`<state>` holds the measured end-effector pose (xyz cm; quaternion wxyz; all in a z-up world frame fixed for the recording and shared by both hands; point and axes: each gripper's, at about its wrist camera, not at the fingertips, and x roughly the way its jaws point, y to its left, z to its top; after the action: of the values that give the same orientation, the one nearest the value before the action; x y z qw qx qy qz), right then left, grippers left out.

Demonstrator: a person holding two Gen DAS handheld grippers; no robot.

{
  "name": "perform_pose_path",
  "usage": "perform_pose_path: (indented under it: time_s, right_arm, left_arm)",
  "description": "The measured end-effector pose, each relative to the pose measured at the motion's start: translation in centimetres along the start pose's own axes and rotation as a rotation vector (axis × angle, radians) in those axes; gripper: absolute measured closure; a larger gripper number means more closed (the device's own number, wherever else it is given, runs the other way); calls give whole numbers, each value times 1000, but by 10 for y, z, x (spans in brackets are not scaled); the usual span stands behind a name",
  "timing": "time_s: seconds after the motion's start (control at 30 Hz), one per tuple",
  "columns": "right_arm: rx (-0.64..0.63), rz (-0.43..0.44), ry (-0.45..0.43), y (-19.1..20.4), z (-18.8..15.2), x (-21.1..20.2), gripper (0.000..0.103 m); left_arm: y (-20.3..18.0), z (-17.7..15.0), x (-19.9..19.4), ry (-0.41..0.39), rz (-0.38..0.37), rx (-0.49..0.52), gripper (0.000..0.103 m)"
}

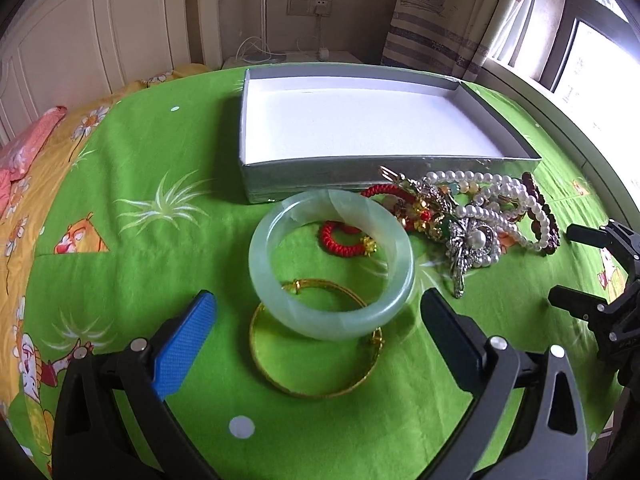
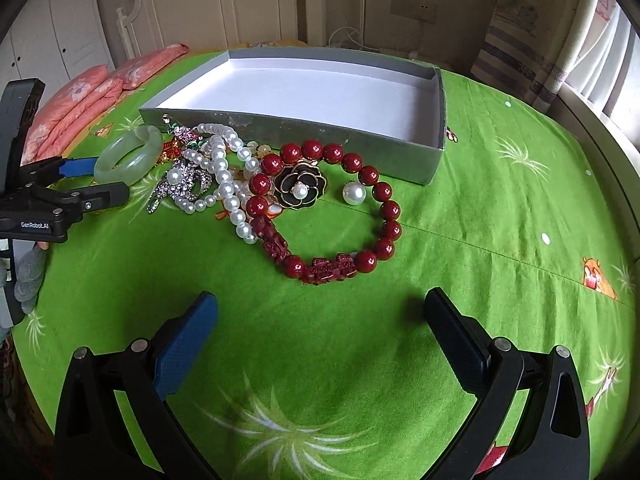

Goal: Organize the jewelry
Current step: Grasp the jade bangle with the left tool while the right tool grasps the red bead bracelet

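Note:
A pale green jade bangle (image 1: 332,264) leans on a gold bangle (image 1: 316,360) on the green cloth, just ahead of my open left gripper (image 1: 316,308). Behind them lie a red cord ring (image 1: 346,238), a silver brooch (image 1: 472,244) and a pearl necklace (image 1: 516,204). An empty silver box (image 1: 360,128) with white lining stands behind. My right gripper (image 2: 320,304) is open and empty, short of a dark red bead bracelet (image 2: 332,208). A black flower brooch (image 2: 300,186) and a loose pearl (image 2: 354,193) lie inside the bracelet. The box (image 2: 304,92) shows here too.
Everything lies on a bed with a green cartoon-print cloth (image 2: 500,220). Pink pillows (image 2: 80,100) and a white headboard (image 1: 80,40) are at the far left. A curtain (image 1: 448,12) and a window are at the right. The left gripper (image 2: 80,184) shows at the left edge.

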<state>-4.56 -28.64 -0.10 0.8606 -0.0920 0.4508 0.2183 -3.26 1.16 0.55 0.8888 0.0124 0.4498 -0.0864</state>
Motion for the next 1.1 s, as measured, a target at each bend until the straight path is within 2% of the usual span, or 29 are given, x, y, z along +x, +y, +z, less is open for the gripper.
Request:
perform_pose_path:
  time_s: [0.1, 0.13, 0.17, 0.27, 0.33, 0.47, 0.57, 0.7, 0.87, 0.93, 1.1]
  right_arm:
    - [20, 22, -7, -5, 1, -1, 4]
    - [22, 20, -6, -6, 2, -1, 4]
    - [21, 19, -5, -6, 3, -1, 4]
    - [51, 22, -19, -14, 7, -1, 5]
    - [92, 52, -50, -23, 7, -6, 5]
    - [189, 89, -152, -43, -1, -23, 13]
    - [231, 46, -144, -49, 2, -20, 23]
    - [201, -93, -103, -40, 9, -10, 37]
    - [177, -124, -92, -35, 21, 1, 41]
    - [148, -157, -54, -31, 26, 10, 46]
    - [105, -135, -71, -22, 25, 8, 84]
  left_arm:
    - [-6, 14, 10, 0, -23, 13, 6]
    - [-8, 16, 11, -5, -17, 26, 11]
    - [-11, 17, 11, -14, 4, 38, 23]
    - [-14, 15, 9, -41, -7, 40, 25]
    - [-13, 9, -4, -108, -35, 35, 25]
    - [2, 1, -21, -196, -48, -61, 25]
    - [17, -1, -28, -234, -77, -138, 25]
    - [23, -2, -32, -262, -102, -160, 25]
    - [29, -8, -37, -276, -130, -172, 25]
    - [30, -10, -39, -281, -132, -173, 25]
    - [31, -11, -39, -280, -132, -180, 25]
